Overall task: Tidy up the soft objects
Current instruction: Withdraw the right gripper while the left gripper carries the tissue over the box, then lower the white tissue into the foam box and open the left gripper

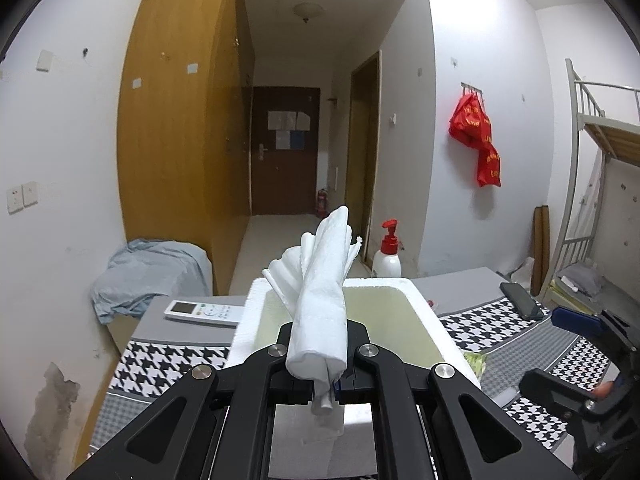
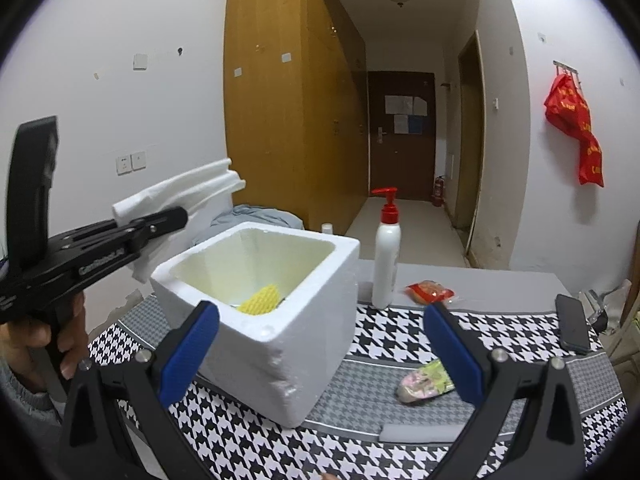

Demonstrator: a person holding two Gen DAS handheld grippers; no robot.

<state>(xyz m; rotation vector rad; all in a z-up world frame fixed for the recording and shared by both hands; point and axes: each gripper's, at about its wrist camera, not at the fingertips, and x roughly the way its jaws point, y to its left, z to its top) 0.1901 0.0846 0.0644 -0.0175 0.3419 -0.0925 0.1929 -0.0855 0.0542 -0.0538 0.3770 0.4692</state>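
The left hand-held gripper (image 1: 320, 376) is clamped on a rolled white foam sheet (image 1: 320, 292), held at the lower centre of the left wrist view, above the near rim of the white foam box (image 1: 420, 292) on the counter (image 2: 400, 400). The roll's long axis runs away from the jaws, tip tilted up toward the hallway. Gripped only near one end, it could unroll or catch the rim. The right hand-held gripper (image 2: 320, 352) stands apart, empty.

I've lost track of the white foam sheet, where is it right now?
The white foam sheet is clamped in the left gripper, held in the air just above the white foam box.
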